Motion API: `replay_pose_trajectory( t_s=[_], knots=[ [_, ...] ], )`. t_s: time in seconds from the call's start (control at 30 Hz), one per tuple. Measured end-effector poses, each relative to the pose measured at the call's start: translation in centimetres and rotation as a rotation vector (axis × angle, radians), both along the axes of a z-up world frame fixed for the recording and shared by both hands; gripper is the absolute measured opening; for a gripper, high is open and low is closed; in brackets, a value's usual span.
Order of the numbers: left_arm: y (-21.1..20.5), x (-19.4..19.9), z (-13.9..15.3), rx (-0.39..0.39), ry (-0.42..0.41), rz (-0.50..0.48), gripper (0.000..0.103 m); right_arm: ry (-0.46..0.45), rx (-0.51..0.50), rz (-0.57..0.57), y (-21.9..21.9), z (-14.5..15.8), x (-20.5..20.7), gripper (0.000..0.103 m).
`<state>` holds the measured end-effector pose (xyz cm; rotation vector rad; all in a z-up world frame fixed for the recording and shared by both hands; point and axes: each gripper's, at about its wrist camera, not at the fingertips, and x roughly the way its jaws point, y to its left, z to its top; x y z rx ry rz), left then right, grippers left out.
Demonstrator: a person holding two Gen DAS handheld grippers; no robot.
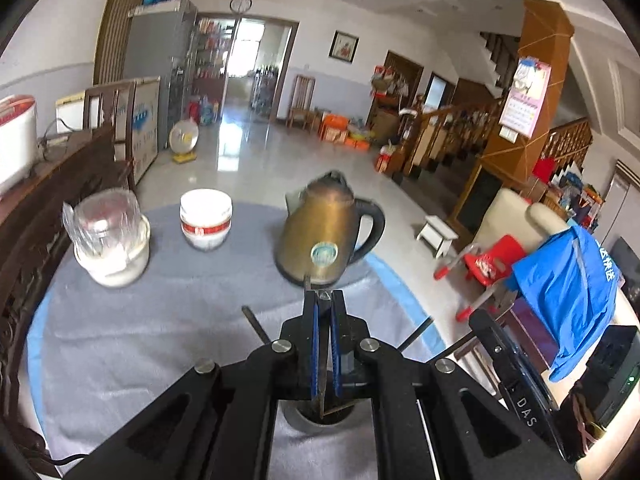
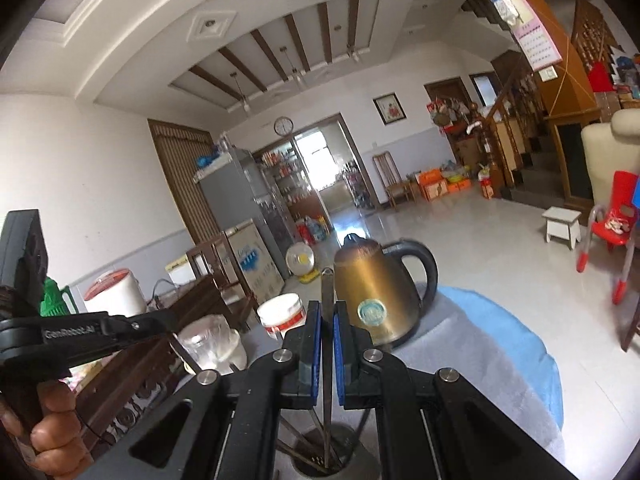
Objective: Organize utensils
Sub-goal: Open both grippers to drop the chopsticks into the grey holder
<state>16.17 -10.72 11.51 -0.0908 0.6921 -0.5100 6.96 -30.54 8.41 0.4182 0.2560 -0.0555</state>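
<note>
1. Between the blue pads of the left tool (image 1: 325,300) sits a thin dark utensil (image 1: 320,380), the two fingers drawn nearly together and clamped on it; its lower end reaches down into a round metal holder (image 1: 316,420) directly under the tool.
2. The right tool (image 2: 328,312) is likewise closed to a narrow gap, gripping a flat dark utensil handle (image 2: 327,292) that stands upright and pokes out above the fingertips.
3. Below the right tool, that handle runs down into the same metal holder (image 2: 320,466), where several other thin utensils (image 2: 296,446) lean at angles against the rim.
4. The left tool points forward and slightly down over the counter (image 1: 140,352); the right tool tilts upward, so much of its view is ceiling.
5. In the right wrist view the left tool's black frame (image 2: 92,330) crosses at the left, with the person's hand (image 2: 44,432) wrapped around its grip.
6. Two more dark sticks (image 1: 254,322) jut out sideways from behind the left tool, above the grey cloth covering the counter.
7. Farther out on the counter stands a brass-coloured kettle (image 1: 320,236) with a black handle, just beyond the fingertips.
8. To its left are a white bowl stack (image 1: 205,220) with a red band and a white tub (image 1: 114,256) topped by a clear plastic-wrapped item.
</note>
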Motion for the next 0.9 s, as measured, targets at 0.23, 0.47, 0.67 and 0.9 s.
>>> replay_pose_trajectory(
  t_s=[0.23, 0.47, 0.67, 0.9],
  knots=[
    [-0.8, -0.7, -2.1, 0.058, 0.041, -0.008, 0.006, 0.064, 0.046, 0.012, -0.3, -2.2, -0.1, 0.007],
    [-0.3, -2.7, -2.2, 0.131, -0.004, 0.022, 0.008, 0.117, 0.107, 0.035, -0.3, -3.4, -0.2, 0.010],
    [1.4, -4.5, -2.2, 0.160, -0.031, 0.061, 0.042, 0.167, 0.194, 0.057, -0.2, -4.5, -0.7, 0.012],
    [4.4, -6.7, -2.5, 0.209, -0.049, 0.136, 0.060, 0.149, 0.246, 0.054, 0.5, -4.8, -2.7, 0.071]
  ],
)
